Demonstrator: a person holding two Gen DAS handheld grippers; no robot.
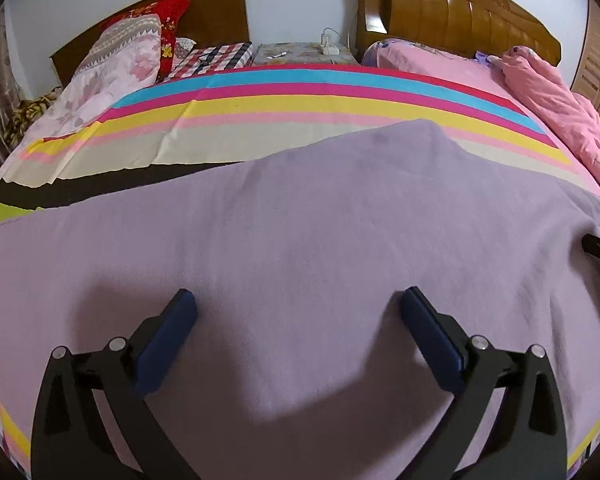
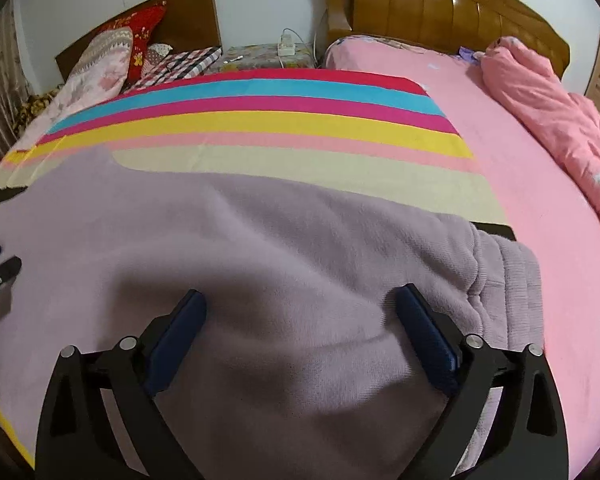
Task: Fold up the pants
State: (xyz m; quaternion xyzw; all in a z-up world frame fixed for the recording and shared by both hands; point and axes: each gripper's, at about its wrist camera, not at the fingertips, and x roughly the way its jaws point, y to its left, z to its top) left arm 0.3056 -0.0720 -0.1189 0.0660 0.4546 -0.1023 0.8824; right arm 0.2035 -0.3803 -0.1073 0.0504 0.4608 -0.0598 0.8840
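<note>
Lilac fleece pants (image 1: 300,220) lie flat across striped sheet (image 1: 300,104) on bed, waistband at right; left gripper (image 1: 298,300) & right gripper (image 2: 300,300) both hover wide open, holding nothing, so prob. pre-fold: next, pinch an edge w/ each.

A striped sheet (image 1: 284,100) in red, blue, pink, yellow and cream spans the middle of the frame. At upper right a glossy wooden headboard (image 1: 452,12) stands behind a pink sheet (image 2: 520,168) and a rumpled pink quilt (image 1: 556,104). At upper left lie a red pillow (image 1: 172,28) and a checked cloth (image 1: 216,58). Between the beds, a power strip (image 1: 329,46) sits on a nightstand (image 1: 296,54).
</note>
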